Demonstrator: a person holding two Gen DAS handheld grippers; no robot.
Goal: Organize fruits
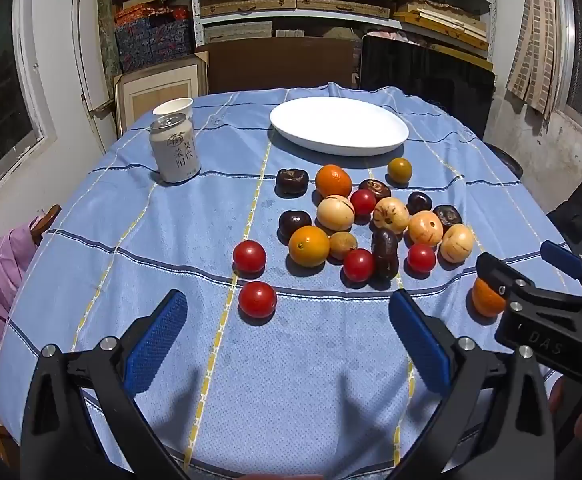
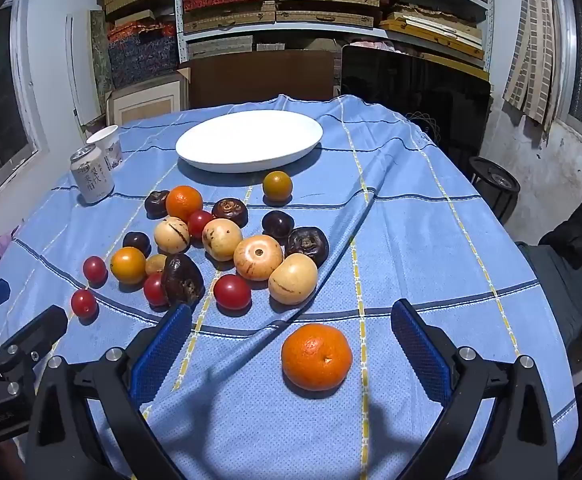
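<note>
Several small fruits lie in a loose pile on the blue checked tablecloth: red tomatoes, oranges, pale tan fruits and dark brown ones. An empty white oval plate stands behind the pile. My left gripper is open above bare cloth, and a red tomato lies just beyond its left finger. My right gripper is open too. A lone orange lies on the cloth between its blue pads without touching them.
A grey drink can and a white paper cup stand at the back left. The right gripper's body shows at the left view's right edge. Shelves of boxes and a dark panel stand behind the table.
</note>
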